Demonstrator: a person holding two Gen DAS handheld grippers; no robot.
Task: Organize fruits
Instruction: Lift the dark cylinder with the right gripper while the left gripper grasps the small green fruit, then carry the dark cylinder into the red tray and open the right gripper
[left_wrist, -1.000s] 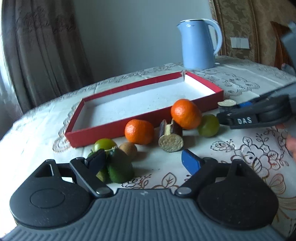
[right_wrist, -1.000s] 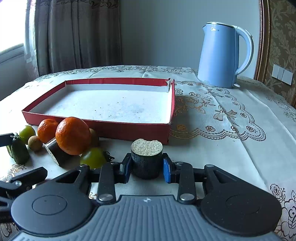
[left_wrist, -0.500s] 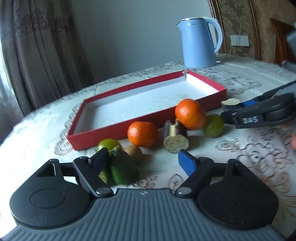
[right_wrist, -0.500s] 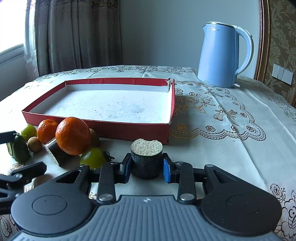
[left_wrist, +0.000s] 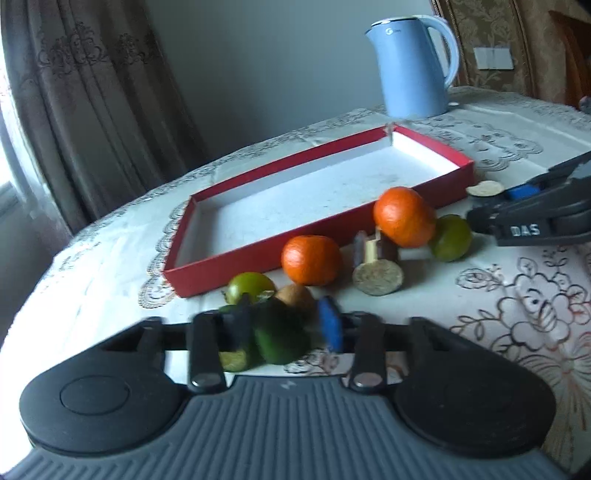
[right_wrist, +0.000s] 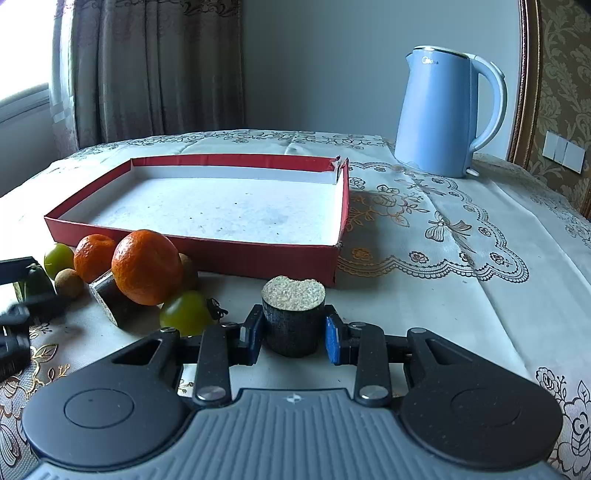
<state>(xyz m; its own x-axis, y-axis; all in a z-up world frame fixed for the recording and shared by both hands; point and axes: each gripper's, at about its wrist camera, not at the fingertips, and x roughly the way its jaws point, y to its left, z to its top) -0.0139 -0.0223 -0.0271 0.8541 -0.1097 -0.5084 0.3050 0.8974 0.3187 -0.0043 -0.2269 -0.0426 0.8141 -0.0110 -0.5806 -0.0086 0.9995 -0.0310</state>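
Taking the red tray (right_wrist: 192, 236) as our landmark, we see it lying empty on the lace tablecloth (right_wrist: 461, 266), with the blue kettle (right_wrist: 443, 114) behind its far right corner and every fruit still outside along its near wall.

What could go wrong, as we judge it: the big orange (right_wrist: 147, 266) leans on a cut cane piece (right_wrist: 110, 299), so a nudge from either tool could send it rolling away from the tray. The dark green fruit (left_wrist: 280, 339) is smooth and rounded, and a pinch off its middle may squirt it out sideways. The tray wall is thin card, and a load carried too low could catch it and shove the tray back.

Our right gripper (right_wrist: 293, 332) sits just in front of the tray's near right corner, its blue pads against both sides of an upright cane stub (right_wrist: 293, 314), pinching it.

Our left gripper (left_wrist: 284, 332), in front of the tray's near left corner, is narrowed around the dark green fruit; motion blur keeps us from telling whether the pads have it pressed. A lime (left_wrist: 249, 288), a small brown fruit (left_wrist: 295, 297) and the smaller orange (left_wrist: 310, 260) lie between it and the tray.
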